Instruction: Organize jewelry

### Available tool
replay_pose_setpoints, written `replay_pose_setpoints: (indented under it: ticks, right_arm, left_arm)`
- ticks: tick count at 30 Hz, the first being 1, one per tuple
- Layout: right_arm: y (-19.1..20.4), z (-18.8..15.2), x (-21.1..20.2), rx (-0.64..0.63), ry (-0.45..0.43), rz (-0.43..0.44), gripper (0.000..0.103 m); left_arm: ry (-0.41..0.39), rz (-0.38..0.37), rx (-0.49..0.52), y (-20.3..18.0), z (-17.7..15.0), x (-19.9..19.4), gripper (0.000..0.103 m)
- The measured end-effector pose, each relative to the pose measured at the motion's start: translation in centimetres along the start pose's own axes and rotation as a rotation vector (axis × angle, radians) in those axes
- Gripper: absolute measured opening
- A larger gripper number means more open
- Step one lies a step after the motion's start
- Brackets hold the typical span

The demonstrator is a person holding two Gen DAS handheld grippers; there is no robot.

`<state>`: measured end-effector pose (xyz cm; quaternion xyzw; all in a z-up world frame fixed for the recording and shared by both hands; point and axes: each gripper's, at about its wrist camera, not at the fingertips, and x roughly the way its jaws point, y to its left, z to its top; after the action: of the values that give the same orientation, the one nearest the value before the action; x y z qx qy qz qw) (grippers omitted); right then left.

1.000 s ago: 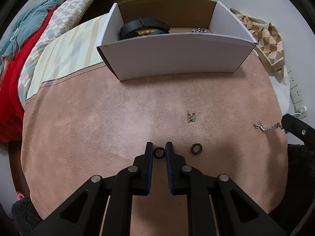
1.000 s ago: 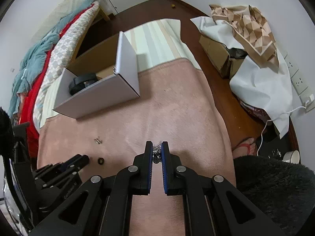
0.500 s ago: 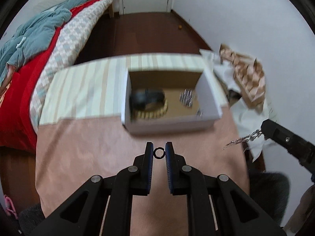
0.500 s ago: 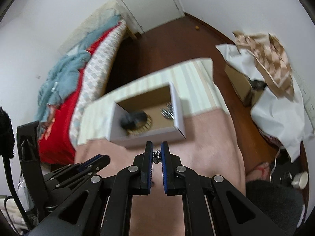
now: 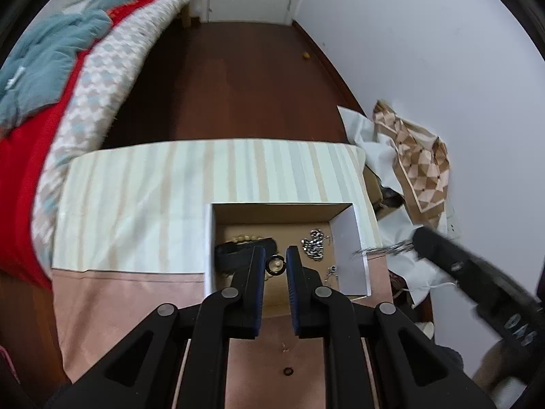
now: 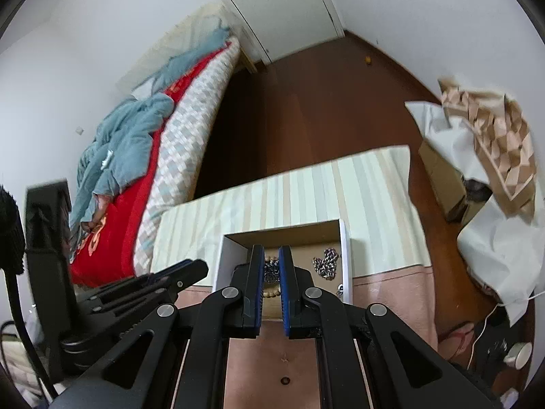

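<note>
While both grippers hang over box (image 5: 351,259), left gripper (image 5: 275,260) pinches ring (image 5: 274,265) above box interior, release straight down. Right gripper (image 6: 271,261) clamps chain (image 6: 271,270) above box, beside left. Second ring (image 5: 288,371) on mat outside box.

right gripper (image 5: 422,243) motion-blurred, its chain (image 5: 381,249) a smear; black band (image 5: 235,252) half hidden by fingers

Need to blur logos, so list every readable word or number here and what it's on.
White lettering on the right tool: motion-blurred, unreadable.
Gold marks on the red blanket: too small to read.
No other text shows.
</note>
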<state>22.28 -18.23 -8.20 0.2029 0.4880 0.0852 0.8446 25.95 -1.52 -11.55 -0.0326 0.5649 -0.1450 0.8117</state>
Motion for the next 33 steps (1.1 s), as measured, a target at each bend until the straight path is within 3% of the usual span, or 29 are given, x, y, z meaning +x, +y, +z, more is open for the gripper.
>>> replay_pose_setpoints:
  ticks: [7, 9, 10, 11, 12, 14, 16, 19, 21, 26, 33]
  right_arm:
    - [-2.7, -0.7, 5.4, 0.081, 0.19, -0.002, 0.01]
    - [-3.1, -1.3, 6.2, 0.081, 0.222, -0.026, 0.01]
    - [-3.3, -1.6, 6.3, 0.077, 0.228, -0.035, 0.011]
    - [-3.4, -1.8, 6.3, 0.07, 0.232, -0.053, 0.018]
    - [-3.4, -2.0, 6.3, 0.064, 0.232, -0.065, 0.034]
    - [-3.5, -2.3, 6.0, 0.053, 0.223, -0.082, 0.054]
    - [-3.3, -2.3, 5.6, 0.042, 0.21, -0.099, 0.056]
    - [-3.0, -2.4, 4.7, 0.007, 0.185, -0.15, 0.064]
    - [-2.5, -2.5, 4.2, -0.027, 0.173, -0.204, 0.086]
    - [-1.5, -3.2, 3.7, -0.113, 0.161, -0.335, 0.101]
    - [-0.6, -4.1, 2.2, -0.145, 0.116, -0.389, 0.102]
  left_arm:
    - [0.057, -0.003, -0.043, 0.5, 1.9, 2.0, 0.015]
    - [0.049, 0.022, -0.046, 0.7, 2.1, 2.0, 0.033]
    - [0.044, 0.033, -0.047, 0.8, 2.2, 1.9, 0.051]
    - [0.031, 0.049, -0.055, 1.1, 2.1, 1.7, 0.063]
    - [0.021, 0.062, -0.061, 1.3, 2.1, 1.5, 0.065]
    - [0.01, 0.083, -0.065, 1.7, 2.0, 1.3, 0.065]
    - [-0.001, 0.118, -0.065, 2.0, 1.6, 0.9, 0.066]
    - [-0.026, 0.171, -0.07, 2.6, 0.8, 0.4, 0.081]
    - [-0.04, 0.2, -0.076, 2.9, 0.1, 0.0, 0.083]
    - [-0.075, 0.296, -0.046, 3.3, -1.9, -1.0, 0.1]
    - [-0.11, 0.36, -0.038, 3.7, -4.6, -3.0, 0.101]
